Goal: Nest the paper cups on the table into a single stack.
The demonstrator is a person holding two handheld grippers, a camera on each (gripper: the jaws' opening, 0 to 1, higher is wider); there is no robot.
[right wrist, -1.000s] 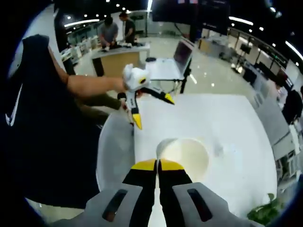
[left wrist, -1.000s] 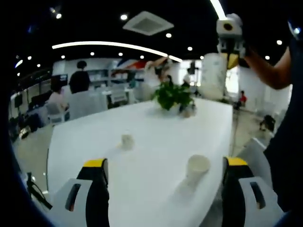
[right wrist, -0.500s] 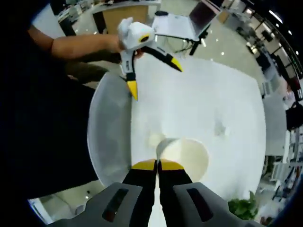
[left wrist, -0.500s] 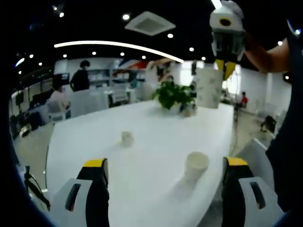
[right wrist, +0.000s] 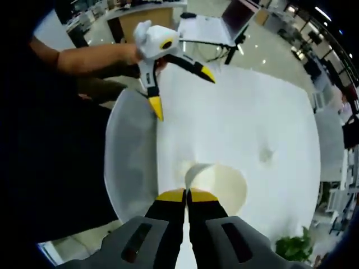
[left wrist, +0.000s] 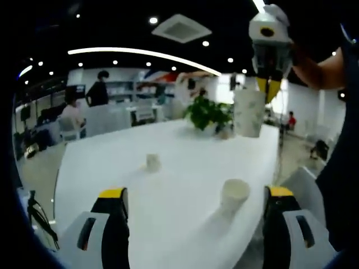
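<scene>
lowered since earlier, paper cup (right wrist: 216,188) pinched in right gripper (right wrist: 187,195) jaws

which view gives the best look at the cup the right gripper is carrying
The left gripper view: the held cup hangs side-on in the right gripper, above the table, with its whole wall visible. The right gripper view looks straight down into that cup's open mouth, so you see just rim and inside.
</scene>
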